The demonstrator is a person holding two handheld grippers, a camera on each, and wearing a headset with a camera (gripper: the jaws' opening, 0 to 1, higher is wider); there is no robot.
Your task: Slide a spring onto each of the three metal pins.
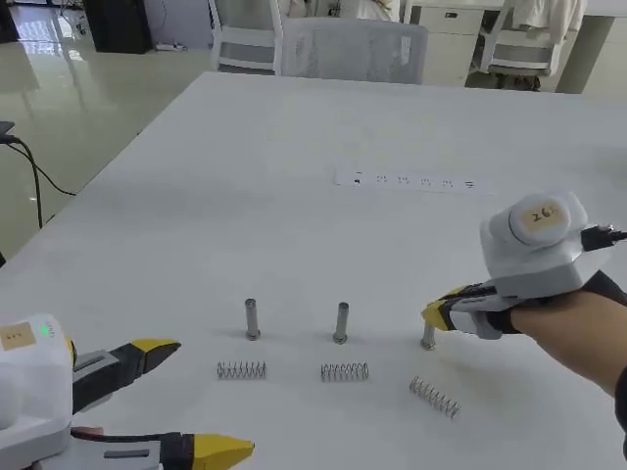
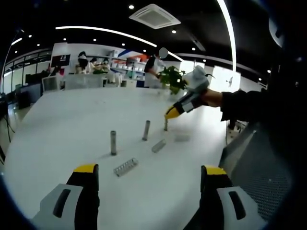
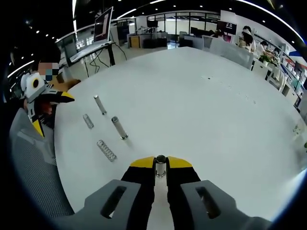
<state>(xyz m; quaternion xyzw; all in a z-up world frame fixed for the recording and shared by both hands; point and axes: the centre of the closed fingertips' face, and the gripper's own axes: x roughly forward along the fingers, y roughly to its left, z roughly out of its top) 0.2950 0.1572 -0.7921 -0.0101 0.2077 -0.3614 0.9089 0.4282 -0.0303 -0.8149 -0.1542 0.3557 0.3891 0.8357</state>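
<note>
While the left gripper (image 2: 149, 170) gapes, the right gripper (image 1: 434, 315) clamps a pin (image 3: 160, 167); label (image 1: 542, 215) unreadable.

Three upright pins (image 1: 341, 321), springs (image 1: 344, 371) lying beside

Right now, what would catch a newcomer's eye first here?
The right tongs are shut on the right pin, beside the middle pin and left pin, all upright on the white table. Three springs lie flat in front of them; the left tongs hang open, low left in the head view.
</note>
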